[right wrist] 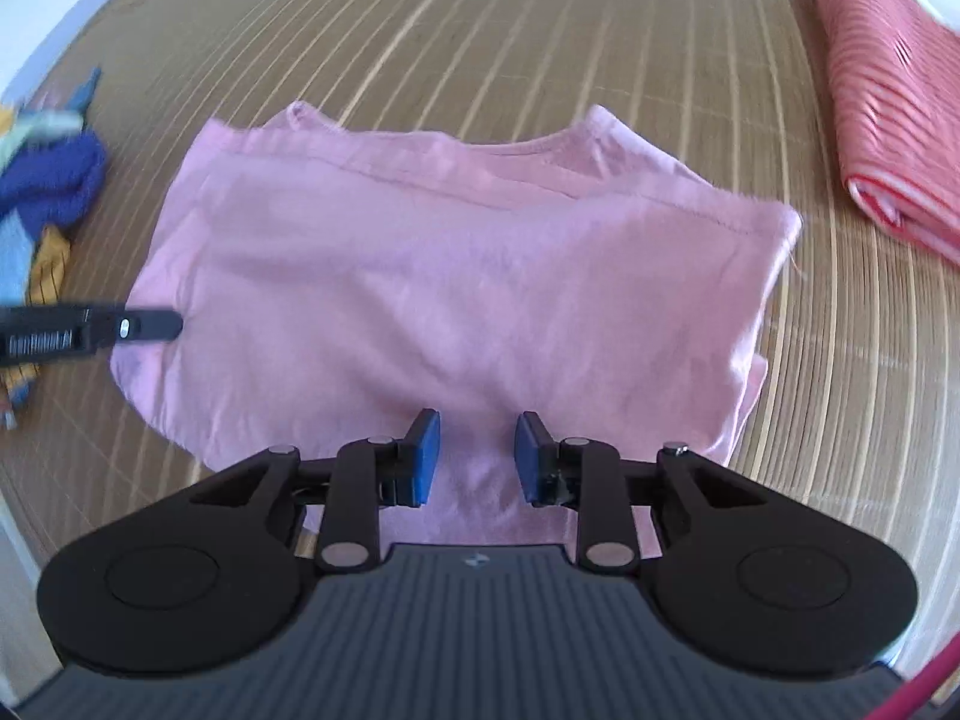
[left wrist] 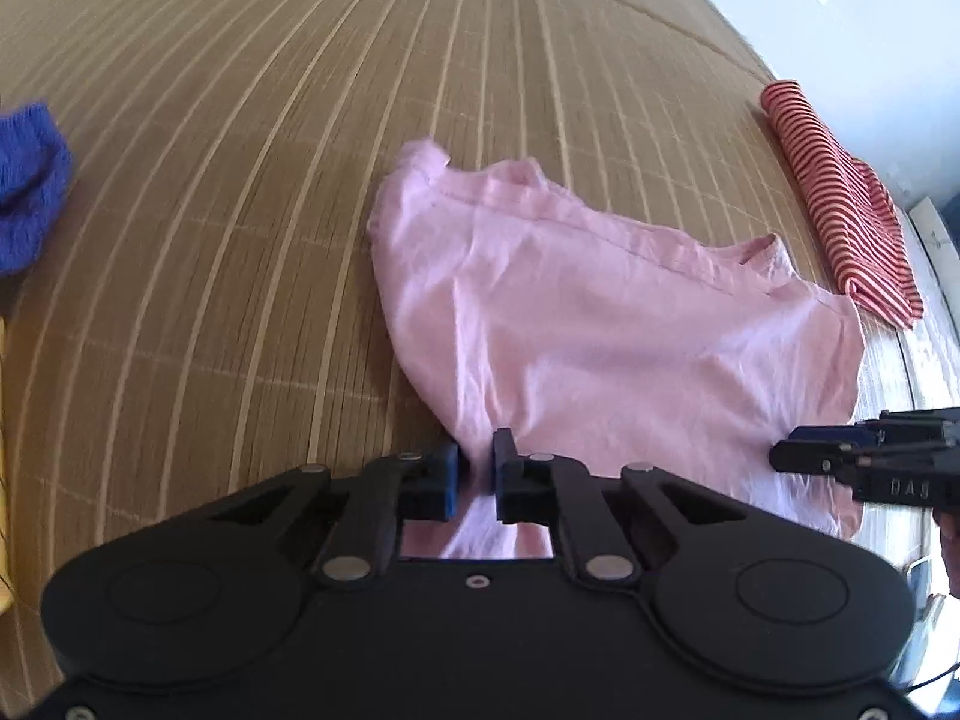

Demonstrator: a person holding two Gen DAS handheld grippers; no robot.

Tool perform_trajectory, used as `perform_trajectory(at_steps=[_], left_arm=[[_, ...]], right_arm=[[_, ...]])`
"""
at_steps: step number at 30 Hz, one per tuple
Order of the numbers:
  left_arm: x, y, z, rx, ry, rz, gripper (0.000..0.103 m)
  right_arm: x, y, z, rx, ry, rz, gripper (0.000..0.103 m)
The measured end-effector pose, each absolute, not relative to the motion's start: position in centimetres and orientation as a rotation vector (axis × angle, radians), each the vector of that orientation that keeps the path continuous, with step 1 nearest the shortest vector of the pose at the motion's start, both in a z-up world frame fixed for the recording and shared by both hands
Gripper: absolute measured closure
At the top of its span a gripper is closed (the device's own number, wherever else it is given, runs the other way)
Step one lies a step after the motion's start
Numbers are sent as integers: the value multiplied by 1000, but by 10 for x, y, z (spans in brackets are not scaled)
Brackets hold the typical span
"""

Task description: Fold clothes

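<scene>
A pink T-shirt [left wrist: 600, 312] [right wrist: 468, 252] lies partly folded on a woven bamboo mat [left wrist: 240, 180], neckline at the far side. My left gripper [left wrist: 476, 468] is shut on a bunched fold at the shirt's near left corner, with pink cloth pinched between its blue pads. From the right wrist view its tip [right wrist: 150, 324] shows at the shirt's left edge. My right gripper [right wrist: 477, 456] stands open above the shirt's near edge, its pads apart and nothing pressed between them. It enters the left wrist view from the right [left wrist: 798, 456], at the shirt's right hem.
A folded red-and-white striped garment [left wrist: 840, 204] [right wrist: 888, 90] lies right of the shirt near the mat's edge. A blue knit piece [left wrist: 27, 186] [right wrist: 54, 180] sits to the left among other coloured clothes [right wrist: 36, 264]. Bare mat stretches beyond the shirt.
</scene>
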State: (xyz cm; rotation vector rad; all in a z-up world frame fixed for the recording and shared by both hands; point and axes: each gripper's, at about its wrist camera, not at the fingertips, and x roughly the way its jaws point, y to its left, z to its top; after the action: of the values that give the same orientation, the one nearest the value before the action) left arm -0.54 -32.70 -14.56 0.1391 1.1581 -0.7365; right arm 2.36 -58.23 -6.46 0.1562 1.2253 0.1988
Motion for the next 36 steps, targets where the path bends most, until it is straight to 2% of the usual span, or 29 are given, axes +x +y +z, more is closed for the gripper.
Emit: perform_trajectory(at_steps=[6, 15, 19, 28, 36], left_arm=[[-25, -358, -118, 275, 1006, -822, 93], [-61, -421, -84, 394, 846, -1010, 93], [-82, -448, -79, 443, 805, -1104, 93], [-128, -495, -81, 497, 785, -1129, 93], [-151, -503, -55, 474, 708, -1014, 93]], right_arm=[[25, -608, -63, 355, 1245, 164, 70], [2, -655, -41, 501, 1212, 120, 66], [-9, -676, -26, 581, 1159, 122, 66], [-26, -717, -1, 557, 1119, 92, 66], [-36, -743, -14, 625, 1118, 148, 66]])
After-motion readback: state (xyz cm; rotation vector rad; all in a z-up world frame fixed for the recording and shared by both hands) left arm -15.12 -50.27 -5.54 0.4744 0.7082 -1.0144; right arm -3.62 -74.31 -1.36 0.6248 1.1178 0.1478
